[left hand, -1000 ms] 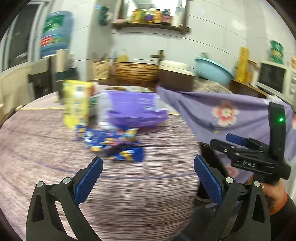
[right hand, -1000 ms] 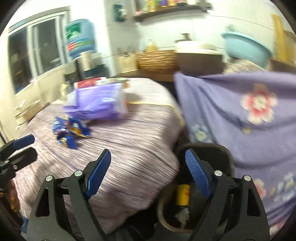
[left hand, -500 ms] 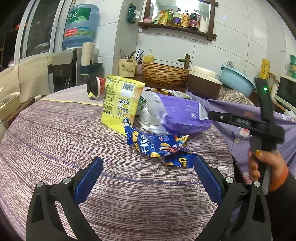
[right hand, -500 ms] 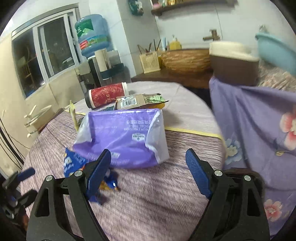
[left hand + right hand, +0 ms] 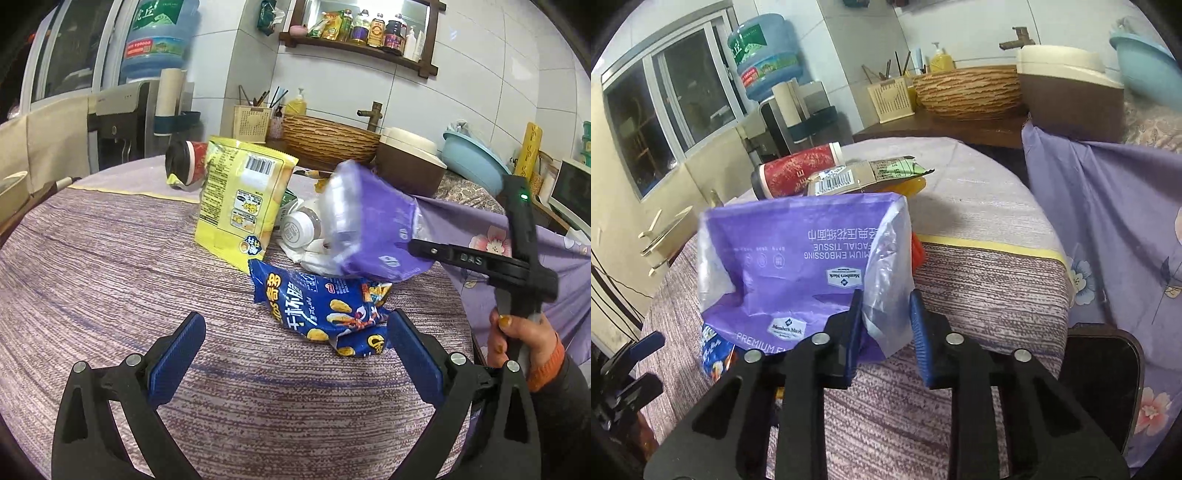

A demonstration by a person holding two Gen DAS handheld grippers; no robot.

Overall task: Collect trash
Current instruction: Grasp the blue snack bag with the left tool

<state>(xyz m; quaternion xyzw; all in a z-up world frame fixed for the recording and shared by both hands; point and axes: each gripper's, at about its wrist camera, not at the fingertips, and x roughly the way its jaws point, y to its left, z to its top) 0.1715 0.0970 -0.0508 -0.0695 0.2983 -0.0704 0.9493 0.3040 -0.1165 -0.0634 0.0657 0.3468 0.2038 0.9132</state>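
Two close wrist views, shared table [image 5: 110, 280]

Two black handheld grippers, blue pads, one hand in view

My left gripper [image 5: 295, 350]: black angular frame, blue ribbed pads, silver screws. My right gripper [image 5: 886, 328]: same build; from the left camera I see white "DAS" lettering, a green light on its upright. Hand [image 5: 517, 339]: painted nails, orange cuff [image 5: 546, 365], dark sleeve.
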